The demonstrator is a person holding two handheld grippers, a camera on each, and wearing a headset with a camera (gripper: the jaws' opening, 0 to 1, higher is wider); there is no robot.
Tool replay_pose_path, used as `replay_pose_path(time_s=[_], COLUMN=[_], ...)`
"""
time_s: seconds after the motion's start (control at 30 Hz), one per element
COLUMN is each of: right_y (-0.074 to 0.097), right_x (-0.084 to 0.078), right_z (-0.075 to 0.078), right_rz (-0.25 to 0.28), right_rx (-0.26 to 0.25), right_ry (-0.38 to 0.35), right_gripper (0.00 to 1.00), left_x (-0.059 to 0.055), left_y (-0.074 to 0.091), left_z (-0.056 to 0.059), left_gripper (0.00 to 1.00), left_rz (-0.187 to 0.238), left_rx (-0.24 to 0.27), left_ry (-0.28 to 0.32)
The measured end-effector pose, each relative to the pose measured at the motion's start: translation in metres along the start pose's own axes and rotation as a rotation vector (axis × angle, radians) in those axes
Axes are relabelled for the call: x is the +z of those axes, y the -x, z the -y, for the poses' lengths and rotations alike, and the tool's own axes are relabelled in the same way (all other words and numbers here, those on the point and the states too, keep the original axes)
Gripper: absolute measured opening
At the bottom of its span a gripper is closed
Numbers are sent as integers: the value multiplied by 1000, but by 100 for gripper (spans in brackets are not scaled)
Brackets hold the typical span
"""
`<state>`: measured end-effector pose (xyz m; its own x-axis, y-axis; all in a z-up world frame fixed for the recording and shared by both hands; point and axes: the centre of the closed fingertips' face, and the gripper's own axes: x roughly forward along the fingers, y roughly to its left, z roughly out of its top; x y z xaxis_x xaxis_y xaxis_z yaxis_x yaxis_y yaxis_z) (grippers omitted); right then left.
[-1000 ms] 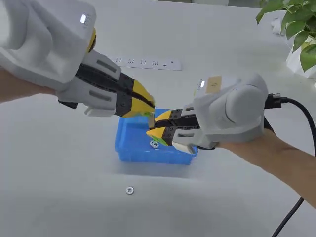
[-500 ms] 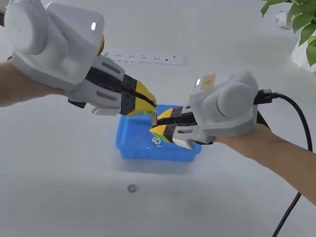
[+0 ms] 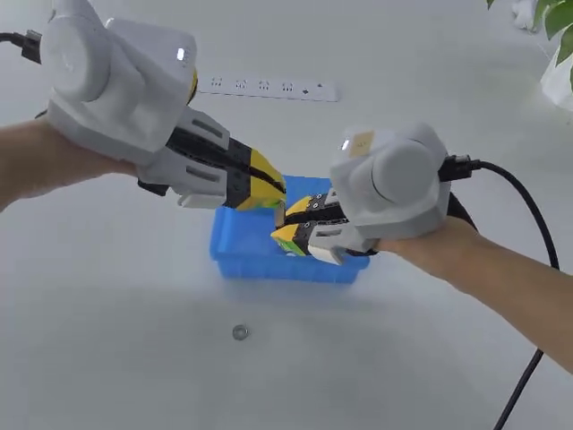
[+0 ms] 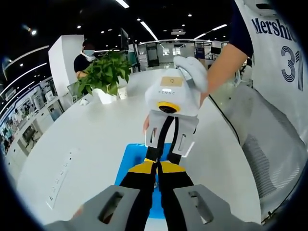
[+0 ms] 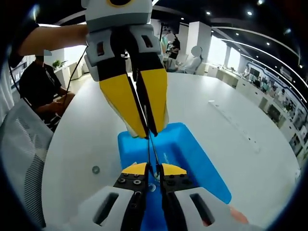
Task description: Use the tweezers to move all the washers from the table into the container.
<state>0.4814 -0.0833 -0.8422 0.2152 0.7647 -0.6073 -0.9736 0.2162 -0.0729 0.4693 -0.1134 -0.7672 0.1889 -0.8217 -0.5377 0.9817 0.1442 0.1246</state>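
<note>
Now, L gripper (image 3: 277, 189) fingers (image 5: 122, 101) nipped on tweezers (image 5: 149, 150), R gripper (image 3: 280, 229) likewise, over blue container (image 3: 251, 265), washer (image 3: 240, 332) on table (image 3: 107, 345).

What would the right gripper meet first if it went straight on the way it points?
Probably the left gripper, whose shut jaws face it closely over the container, with the tweezers running between them.
</note>
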Motion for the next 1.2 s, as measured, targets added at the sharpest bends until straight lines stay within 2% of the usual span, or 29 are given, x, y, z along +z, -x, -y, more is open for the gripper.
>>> replay_pose_path(time_s=[0.37, 0.7, 0.93, 1.2], right_y=[-3, 2, 10, 20], right_x=[-7, -3, 8, 24], right_z=[3, 5, -1, -10], right_rz=[-11, 1, 17, 46], right_rx=[0, -11, -17, -23], right_ry=[-15, -19, 2, 34], right_gripper=[10, 12, 12, 12], left_x=[-3, -1, 9, 22], left_y=[-7, -3, 4, 22], left_z=[1, 1, 7, 16], left_gripper=[6, 6, 6, 6], left_rz=[-10, -12, -3, 0], left_rx=[-12, -9, -5, 6], left_ry=[5, -5, -21, -57])
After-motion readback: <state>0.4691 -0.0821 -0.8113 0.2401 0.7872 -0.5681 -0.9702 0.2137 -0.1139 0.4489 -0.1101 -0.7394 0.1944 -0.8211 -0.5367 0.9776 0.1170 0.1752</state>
